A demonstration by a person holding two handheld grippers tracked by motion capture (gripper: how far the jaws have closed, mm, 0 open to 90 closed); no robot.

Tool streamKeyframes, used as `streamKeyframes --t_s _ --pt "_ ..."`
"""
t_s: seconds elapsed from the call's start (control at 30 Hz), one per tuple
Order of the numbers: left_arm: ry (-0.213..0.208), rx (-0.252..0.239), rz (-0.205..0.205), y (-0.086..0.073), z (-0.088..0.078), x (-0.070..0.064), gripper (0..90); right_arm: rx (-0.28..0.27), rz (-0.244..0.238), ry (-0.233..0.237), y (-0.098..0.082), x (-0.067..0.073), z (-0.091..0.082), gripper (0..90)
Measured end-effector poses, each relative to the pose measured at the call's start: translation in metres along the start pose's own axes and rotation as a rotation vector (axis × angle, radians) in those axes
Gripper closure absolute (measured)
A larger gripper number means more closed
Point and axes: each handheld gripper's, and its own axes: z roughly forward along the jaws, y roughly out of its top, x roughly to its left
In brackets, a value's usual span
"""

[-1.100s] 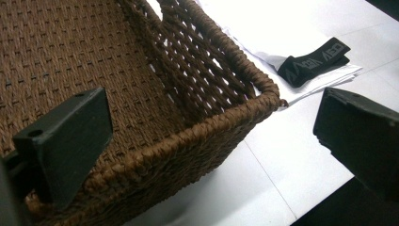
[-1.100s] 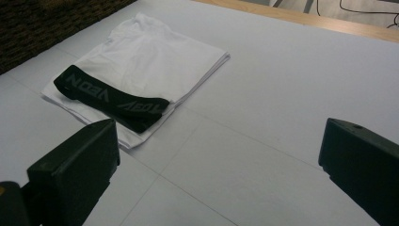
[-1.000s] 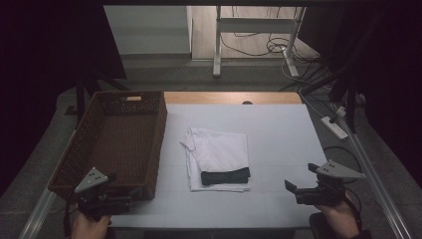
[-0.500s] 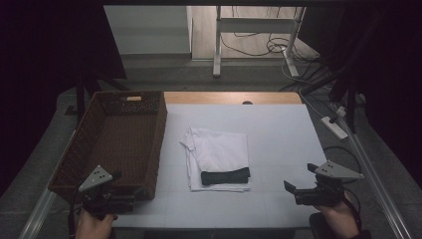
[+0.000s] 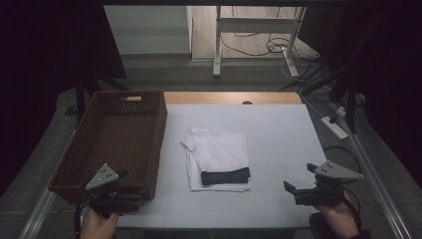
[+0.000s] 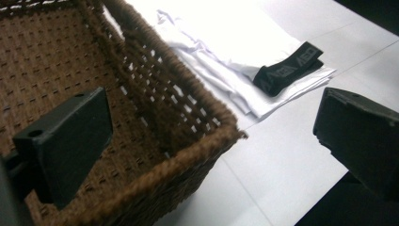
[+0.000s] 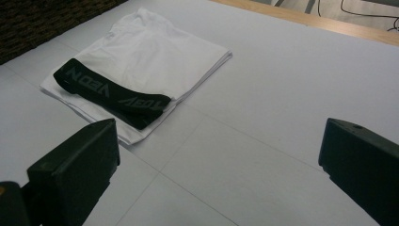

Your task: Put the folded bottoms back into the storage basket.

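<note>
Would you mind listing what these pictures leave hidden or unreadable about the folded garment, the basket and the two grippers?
- Folded white garment: its inner layers are hidden by the fold, so its type is unclear.
- Black band: lettering is upside down and partly folded under in the right gripper view.
- Wicker basket: cut off by the left gripper view's edges.
- Left gripper: fingers too dark in the high view.
- Right gripper: its underside is hidden.

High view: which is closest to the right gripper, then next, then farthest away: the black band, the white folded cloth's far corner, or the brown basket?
From the right gripper, low on the right:
1. Black band, just to its left on the cloth's near edge.
2. White folded cloth, far corner, farther back in the middle.
3. Brown basket, on the left side of the table.
</note>
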Motion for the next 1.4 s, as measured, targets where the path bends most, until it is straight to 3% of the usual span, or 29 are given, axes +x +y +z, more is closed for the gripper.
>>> streamKeyframes --t_s 0.57,1.4 --pt "-0.042 0.037 0.027 0.013 0.015 -0.012 0.0 0.002 -0.008 -0.001 0.0 0.001 0.0 0.3" --pt "-0.147 0.068 0.08 0.037 0.058 -0.035 0.0 -0.008 -0.022 -0.004 0.001 0.002 -0.001 0.3"
